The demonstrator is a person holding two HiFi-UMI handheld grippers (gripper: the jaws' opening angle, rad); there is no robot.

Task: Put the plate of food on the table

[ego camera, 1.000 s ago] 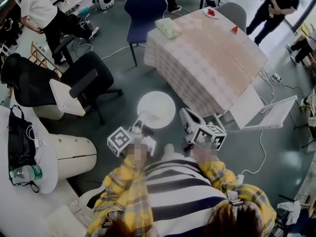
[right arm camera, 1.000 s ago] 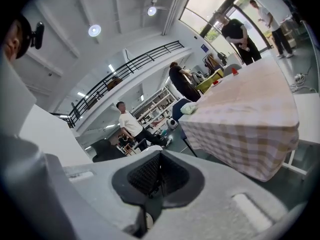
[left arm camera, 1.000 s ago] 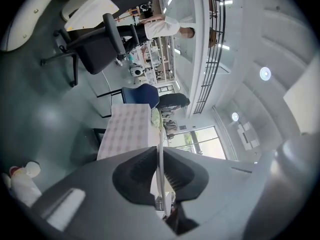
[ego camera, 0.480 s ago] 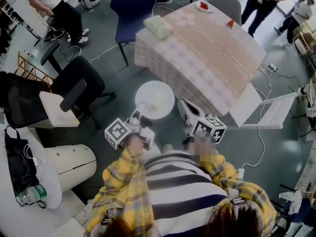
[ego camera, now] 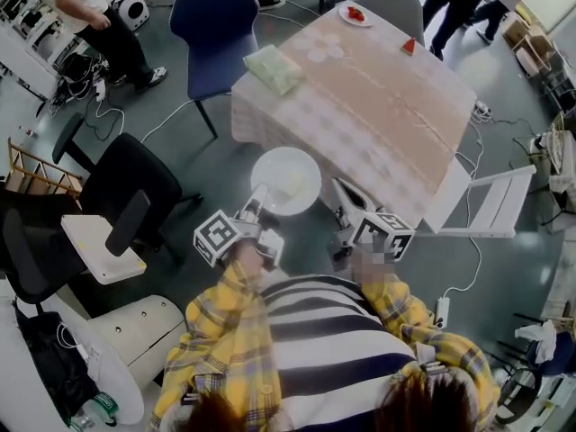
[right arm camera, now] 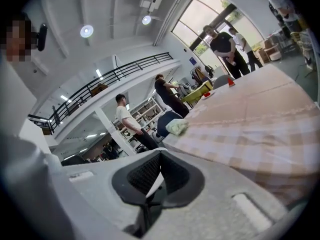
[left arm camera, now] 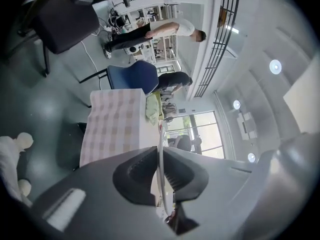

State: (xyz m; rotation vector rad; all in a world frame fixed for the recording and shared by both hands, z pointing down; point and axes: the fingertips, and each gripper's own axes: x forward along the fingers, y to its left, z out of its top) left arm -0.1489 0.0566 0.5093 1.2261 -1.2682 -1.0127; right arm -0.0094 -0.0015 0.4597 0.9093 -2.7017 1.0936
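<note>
A round white plate [ego camera: 286, 180] with something pale on it hangs above the floor, just short of the near corner of the checked-cloth table [ego camera: 378, 106]. My left gripper [ego camera: 260, 193] is shut on the plate's near rim. In the left gripper view that rim [left arm camera: 159, 134] runs edge-on between the pads of the left gripper [left arm camera: 159, 156]. My right gripper [ego camera: 339, 187] is shut beside the plate's right edge; whether it touches the plate I cannot tell. In the right gripper view the right gripper [right arm camera: 159, 156] points along the table [right arm camera: 250, 119].
On the table lie a green packet [ego camera: 273, 68], a small plate with red food [ego camera: 356, 13] and a red piece [ego camera: 409, 47]. A blue chair [ego camera: 214, 30] stands left of it, a black office chair [ego camera: 135, 196] nearer left, a white chair [ego camera: 490, 207] right. People stand at the back.
The person has stepped toward the table carrying the plate; the table's near corner now lies closer to the plate. Both grippers keep their hold and posture.
</note>
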